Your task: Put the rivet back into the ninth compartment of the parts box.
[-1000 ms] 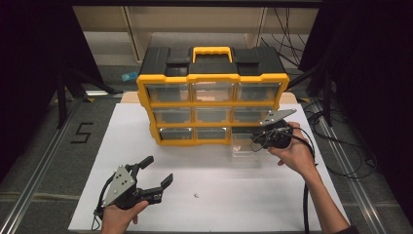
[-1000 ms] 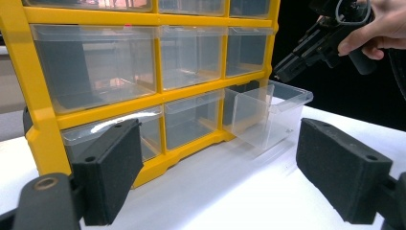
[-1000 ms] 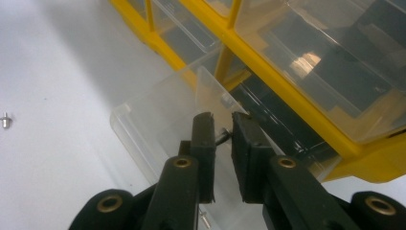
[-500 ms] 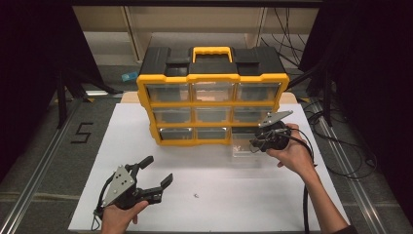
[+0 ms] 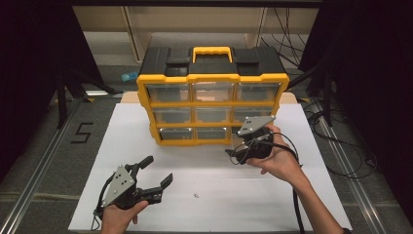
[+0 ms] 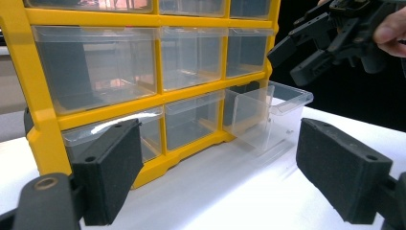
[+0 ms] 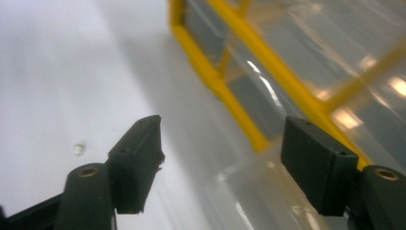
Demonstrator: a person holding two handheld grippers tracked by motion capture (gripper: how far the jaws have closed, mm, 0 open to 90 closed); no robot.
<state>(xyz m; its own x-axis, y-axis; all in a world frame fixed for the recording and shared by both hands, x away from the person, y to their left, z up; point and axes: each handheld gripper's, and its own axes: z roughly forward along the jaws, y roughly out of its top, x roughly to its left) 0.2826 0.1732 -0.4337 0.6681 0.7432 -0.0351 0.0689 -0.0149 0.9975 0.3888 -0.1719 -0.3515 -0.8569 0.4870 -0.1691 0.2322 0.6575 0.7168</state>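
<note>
Both grippers' jaws spread (gripping nothing); pulled-out clear drawer (image 6: pixel 268 112) beside right gripper (image 5: pixel 237 152), organizer (image 5: pixel 212 105) behind.

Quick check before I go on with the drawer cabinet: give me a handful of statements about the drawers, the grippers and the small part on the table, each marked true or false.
1. The bottom right drawer of the yellow cabinet is pulled out. True.
2. The pulled-out drawer is full of screws. False: it looks empty in the left gripper view.
3. The left gripper is clamped on a drawer. False: its jaws stand open over the white table top, apart from the cabinet.
4. The right gripper is near the pulled-out drawer with its jaws open. True.
5. A small part lies on the table between the two grippers. True.
6. The cabinet's carry handle is black. False: it is yellow.
</note>
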